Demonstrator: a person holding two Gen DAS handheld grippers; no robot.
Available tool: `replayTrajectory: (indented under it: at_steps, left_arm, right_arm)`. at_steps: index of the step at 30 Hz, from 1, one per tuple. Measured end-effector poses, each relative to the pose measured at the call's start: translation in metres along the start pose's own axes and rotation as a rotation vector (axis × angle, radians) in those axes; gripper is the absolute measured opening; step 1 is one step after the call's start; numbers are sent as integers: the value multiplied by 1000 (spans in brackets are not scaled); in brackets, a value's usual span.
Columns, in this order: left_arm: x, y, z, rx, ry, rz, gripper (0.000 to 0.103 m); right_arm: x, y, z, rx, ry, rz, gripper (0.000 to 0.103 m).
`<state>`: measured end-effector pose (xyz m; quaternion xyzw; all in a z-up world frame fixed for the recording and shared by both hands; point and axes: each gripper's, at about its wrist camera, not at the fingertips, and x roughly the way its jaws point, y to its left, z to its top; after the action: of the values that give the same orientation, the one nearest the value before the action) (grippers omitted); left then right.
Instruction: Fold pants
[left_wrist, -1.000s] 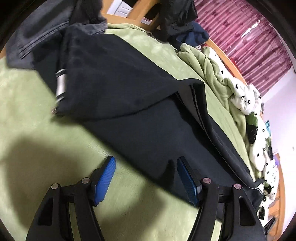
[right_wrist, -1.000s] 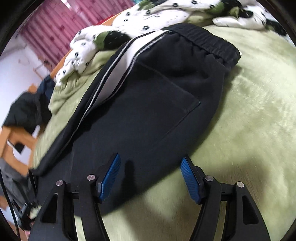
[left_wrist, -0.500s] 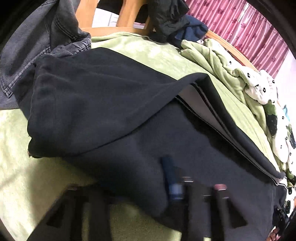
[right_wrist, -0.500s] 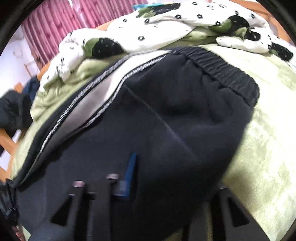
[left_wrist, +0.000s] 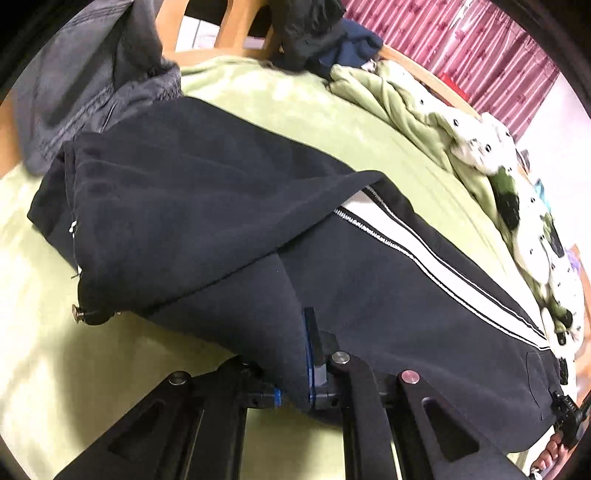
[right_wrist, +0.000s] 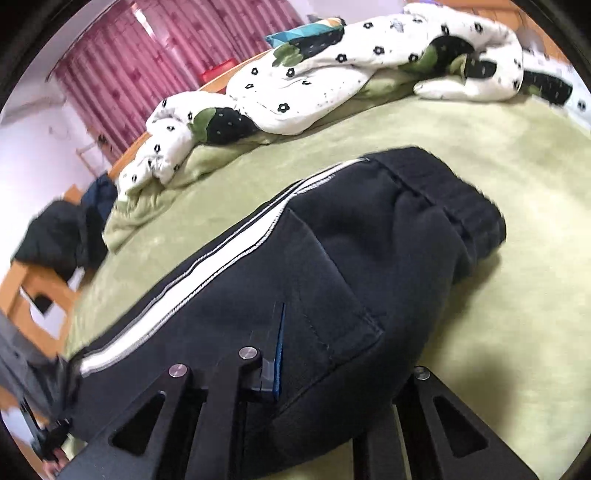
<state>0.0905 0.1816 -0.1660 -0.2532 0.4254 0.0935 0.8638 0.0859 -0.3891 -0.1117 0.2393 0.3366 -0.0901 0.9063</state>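
Left wrist view, nearest first: the left gripper (left_wrist: 295, 354) is clamped on the near edge of the dark pants (left_wrist: 369, 288). One blue pad (left_wrist: 310, 350) shows against the cloth and the other is hidden under a raised fold of fabric. Its jaws have just been closing, and the cloth is between them. Beyond the grip, one leg of the pants is already folded back over the other, and a white side stripe (left_wrist: 424, 254) runs along the far edge. The pants lie on the green blanket (left_wrist: 288, 107) that covers the bed. Farther away there is a grey denim garment (left_wrist: 92, 85) at the left and a flowered quilt (left_wrist: 524, 206) at the right.

In the right wrist view, the right gripper (right_wrist: 295, 354) also is clamped on the near edge of the pants, just beside the back pocket (right_wrist: 332, 288). Only one blue pad (right_wrist: 279, 350) is visible; its jaws have just been closing too, on the cloth. Past the pocket is the elastic waistband (right_wrist: 450, 206), then bare blanket, then the quilt and the pink curtains (right_wrist: 147, 74).

I judge that the step in hand is the pinch of the near long edge, before it is folded over. The next move, I think, calls for both hands to lift together and carry this edge across toward the striped side, level, so that the cloth does not slip or bunch between the two grips.
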Motion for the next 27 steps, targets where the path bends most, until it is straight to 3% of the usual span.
replayTrajectory:
  at_steps: [4, 7, 12, 14, 15, 17, 19, 25, 27]
  left_arm:
    - [-31, -15, -41, 23, 10, -42, 9]
    - [-49, -32, -75, 94, 35, -47, 9]
    - [-50, -46, -107, 205, 29, 12, 12]
    - [-50, -44, -107, 204, 48, 8, 14]
    - [-52, -44, -108, 207, 53, 5, 20]
    - [-61, -43, -110, 245, 61, 45, 38]
    - [-70, -46, -119, 278, 17, 103, 69]
    - [-80, -52, -130, 266, -17, 141, 69]
    - [-82, -55, -127, 267, -12, 142, 69]
  right_arm:
    - [-46, -48, -17, 15, 6, -6, 13]
    - [-74, -86, -31, 10, 4, -4, 13]
    - [-75, -129, -53, 43, 93, 16, 15]
    - [-81, -138, -58, 52, 100, 32, 21]
    - [-89, -143, -60, 49, 71, 44, 25]
    - [-110, -155, -61, 40, -13, 0, 55]
    - [-118, -168, -53, 48, -61, -15, 62]
    - [-71, -214, -23, 260, -35, 30, 68]
    - [-59, -224, -11, 325, -42, 46, 60]
